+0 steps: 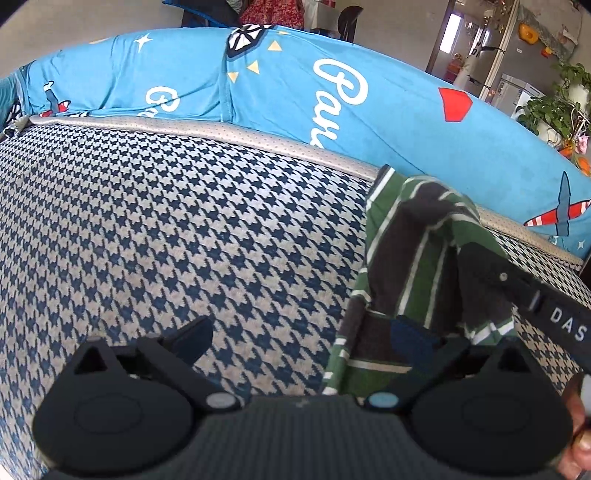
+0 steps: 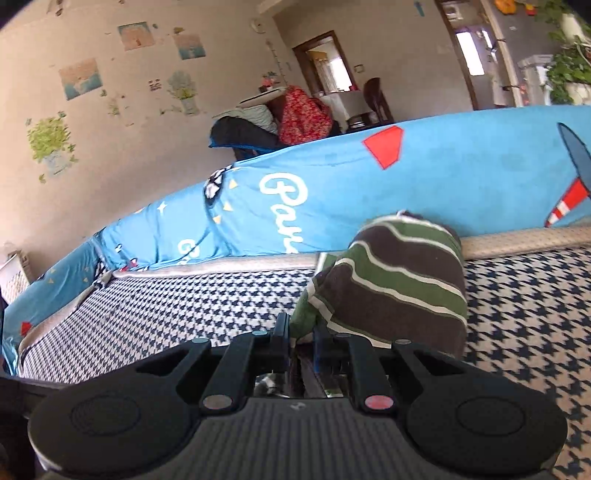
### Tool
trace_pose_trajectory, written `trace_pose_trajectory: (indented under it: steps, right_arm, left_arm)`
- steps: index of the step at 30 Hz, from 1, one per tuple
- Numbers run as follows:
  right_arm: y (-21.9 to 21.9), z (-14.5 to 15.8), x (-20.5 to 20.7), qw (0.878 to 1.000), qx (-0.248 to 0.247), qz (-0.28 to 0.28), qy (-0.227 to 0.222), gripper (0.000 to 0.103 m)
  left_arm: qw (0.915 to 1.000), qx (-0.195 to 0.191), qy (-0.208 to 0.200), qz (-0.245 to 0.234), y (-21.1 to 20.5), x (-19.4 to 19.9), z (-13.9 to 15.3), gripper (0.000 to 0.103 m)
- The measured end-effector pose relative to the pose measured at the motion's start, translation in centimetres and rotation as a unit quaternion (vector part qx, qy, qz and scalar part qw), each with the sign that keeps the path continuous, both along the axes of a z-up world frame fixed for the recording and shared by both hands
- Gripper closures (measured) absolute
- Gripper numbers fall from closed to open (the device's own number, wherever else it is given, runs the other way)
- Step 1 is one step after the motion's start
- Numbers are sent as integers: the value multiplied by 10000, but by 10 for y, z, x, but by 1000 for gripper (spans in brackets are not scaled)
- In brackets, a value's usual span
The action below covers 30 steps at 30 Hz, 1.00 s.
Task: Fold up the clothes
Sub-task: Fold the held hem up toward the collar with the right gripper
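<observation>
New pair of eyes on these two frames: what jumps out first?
The green and brown striped garment, bunched up and pinched in the shut right gripper, low in the middle of that view. Under it lies the houndstooth cover, with the bright blue printed backrest behind. The left gripper is open, with the garment at its right finger.

There was 1 striped garment (image 2: 391, 280), banded in green, brown and white, and it appeared in both wrist views (image 1: 417, 266). 2 grippers were present: the left gripper (image 1: 299, 341) and the right gripper (image 2: 301, 332), each with 2 fingers. 1 houndstooth cushion (image 1: 184, 221) lay beneath, backed by 1 blue printed cover (image 1: 295, 92). On the far wall hung 3 pastel pictures (image 2: 135, 35). 1 dark chair (image 2: 375, 96) stood near 1 doorway (image 2: 325, 61).
</observation>
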State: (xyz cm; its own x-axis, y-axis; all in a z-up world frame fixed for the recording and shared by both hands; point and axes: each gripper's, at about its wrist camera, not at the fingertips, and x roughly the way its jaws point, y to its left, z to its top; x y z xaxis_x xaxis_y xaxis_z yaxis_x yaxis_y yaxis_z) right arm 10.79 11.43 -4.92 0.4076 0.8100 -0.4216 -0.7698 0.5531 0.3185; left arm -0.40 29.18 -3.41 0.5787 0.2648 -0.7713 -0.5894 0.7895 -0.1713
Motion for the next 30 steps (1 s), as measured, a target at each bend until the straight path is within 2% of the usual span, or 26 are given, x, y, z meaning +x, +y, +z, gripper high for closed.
trace_pose_trajectory:
  steps: [6, 11, 14, 17, 21, 30]
  right_arm:
    - [43, -33, -14, 9982, -250, 468, 274, 90]
    - [50, -55, -3, 9940, -427, 552, 840, 86]
    - [51, -60, 2, 9919, -580, 504, 1011, 81]
    - [48, -59, 4, 9913, -533, 501, 1092, 80]
    - [41, -45, 3, 9931, -381, 520, 980, 79]
    - [16, -27, 11, 9956, -198, 196, 895, 74]
  left_arm:
    - [9995, -109, 104, 266, 23, -13, -6, 0]
    - [9992, -116, 170, 329, 30, -16, -9, 0]
    - [9992, -212, 143, 316, 31, -17, -9, 0]
    - [9992, -233, 108, 318, 31, -18, -7, 0]
    - [9989, -303, 71, 340, 32, -16, -6, 0]
    - [9989, -359, 106, 293, 25, -11, -8, 0]
